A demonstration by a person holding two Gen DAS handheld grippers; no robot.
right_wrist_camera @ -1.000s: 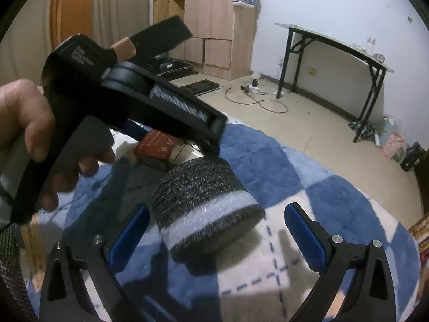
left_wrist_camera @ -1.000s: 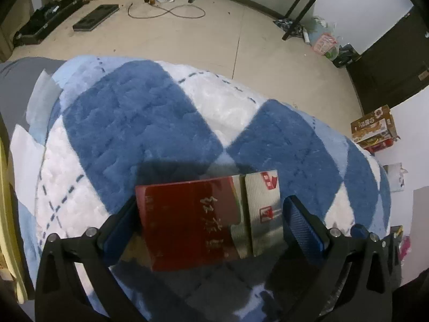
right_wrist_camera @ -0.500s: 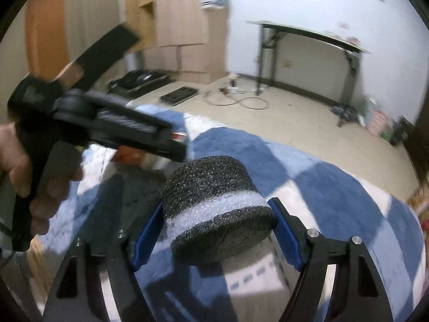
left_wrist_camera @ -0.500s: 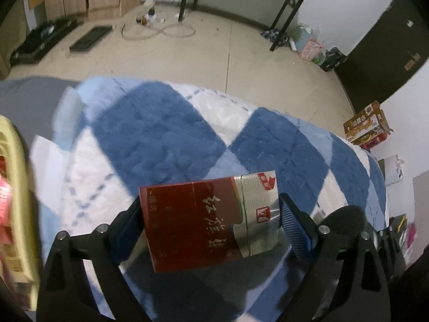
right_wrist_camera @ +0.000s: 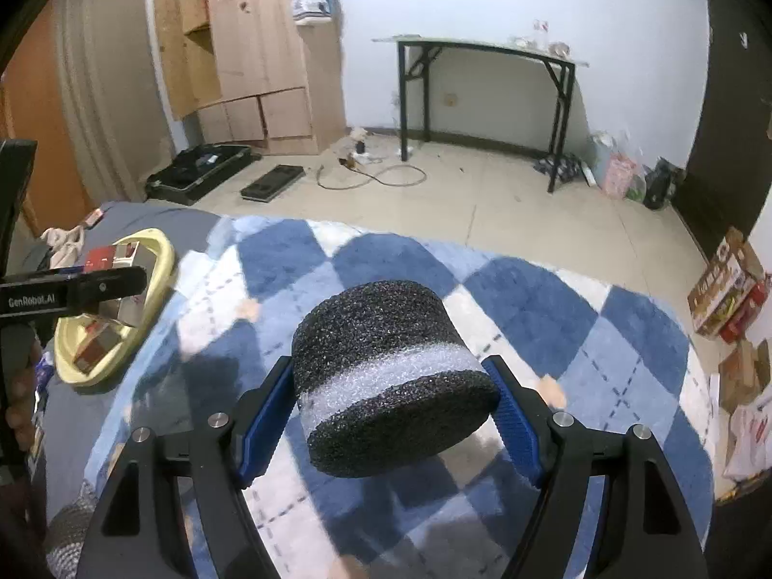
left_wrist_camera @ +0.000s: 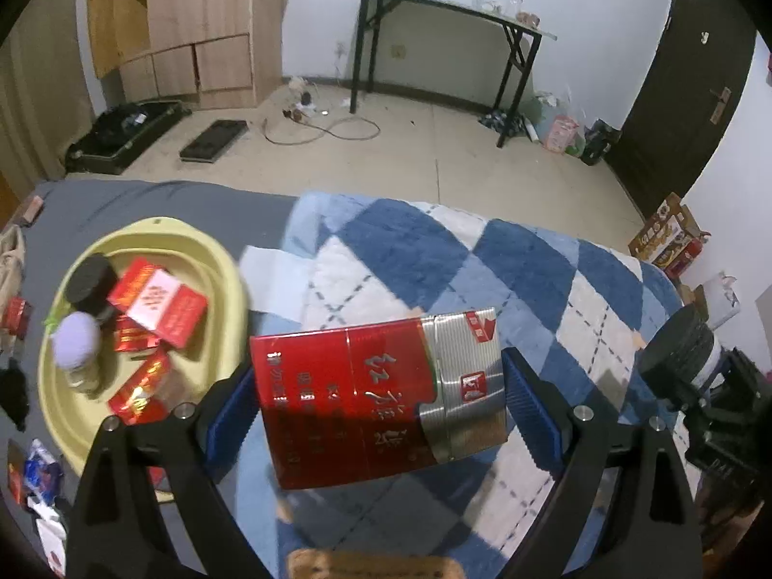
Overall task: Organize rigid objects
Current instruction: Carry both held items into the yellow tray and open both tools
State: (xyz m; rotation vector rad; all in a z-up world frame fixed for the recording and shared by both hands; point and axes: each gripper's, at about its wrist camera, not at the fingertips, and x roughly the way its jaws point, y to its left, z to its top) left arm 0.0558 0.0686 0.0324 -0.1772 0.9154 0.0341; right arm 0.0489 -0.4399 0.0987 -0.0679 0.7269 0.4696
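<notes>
My left gripper is shut on a red and silver cigarette box, held crosswise above the blue and white checked blanket. In the right wrist view, my right gripper is shut on a black foam cylinder with a white band, lifted off the blanket. That cylinder also shows at the right edge of the left wrist view. A yellow basin to the left holds several red boxes, a black-lidded jar and a lilac-capped bottle.
The basin rests on a grey sheet left of the blanket. Small packets lie beside it. Beyond the bed are a tiled floor, a black-legged table, wooden cabinets and cardboard boxes.
Both grippers closed on their objects and lifted them off the blanket. The left gripper swung left with the box, bringing the yellow basin into view.
</notes>
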